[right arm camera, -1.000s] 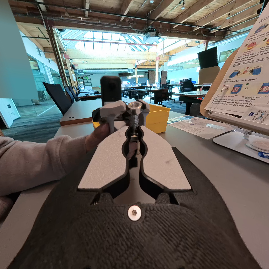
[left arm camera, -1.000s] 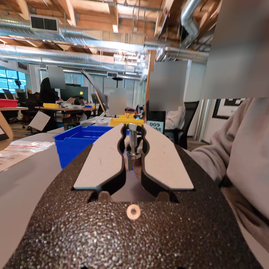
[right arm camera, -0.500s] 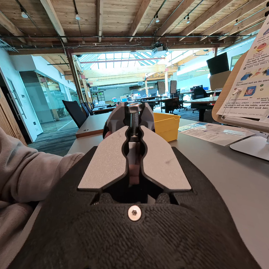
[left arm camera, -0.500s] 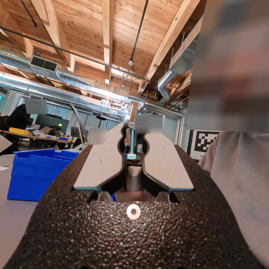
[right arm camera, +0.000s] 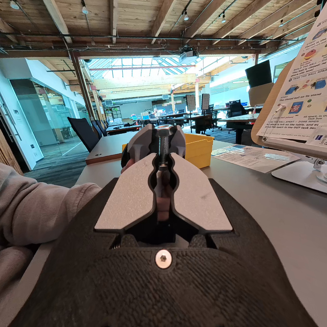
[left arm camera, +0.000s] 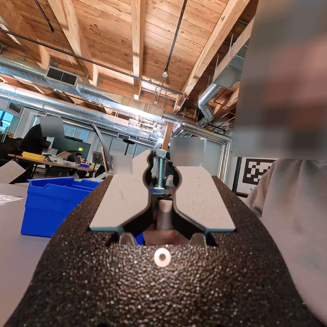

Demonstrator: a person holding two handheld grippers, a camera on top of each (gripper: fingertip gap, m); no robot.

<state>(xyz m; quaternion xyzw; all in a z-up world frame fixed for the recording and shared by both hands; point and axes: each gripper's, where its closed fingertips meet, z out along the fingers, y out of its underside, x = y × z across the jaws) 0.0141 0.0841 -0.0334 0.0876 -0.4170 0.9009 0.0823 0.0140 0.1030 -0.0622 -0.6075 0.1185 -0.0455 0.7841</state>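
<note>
- Standing by the left side: the blue bin [left arm camera: 53, 203] sits on the grey surface [left arm camera: 10, 221], well off from the work and not touched.
- Left gripper [left arm camera: 161, 159] is raised off the surface, its jaws clenched on a steel bolt [left arm camera: 160, 169] that lies lengthwise between them. The hex end sits seated in the scalloped notch, and a nut [left arm camera: 160, 152] shows at the far end of the thread.
- The bolt is in mid-air between the two grippers, which face each other nose to nose. Nothing else supports it.
- To my eye the hold is good while both grippers stay in line with the bolt's axis; any tilt of one against the other would lever the thread.
- I would keep the hex flats square in the notch, since a corner bite could slip.
- Right gripper [right arm camera: 163, 155] has its jaws closed on the threaded shank, tips snug on either side. How hard they press, I cannot tell.
- A grey sleeve [right arm camera: 35, 203] rests low beside it.
- Behind stands the yellow bin [right arm camera: 200, 150], and further right a printed sheet [right arm camera: 251, 157] and a document stand [right arm camera: 300, 173].
</note>
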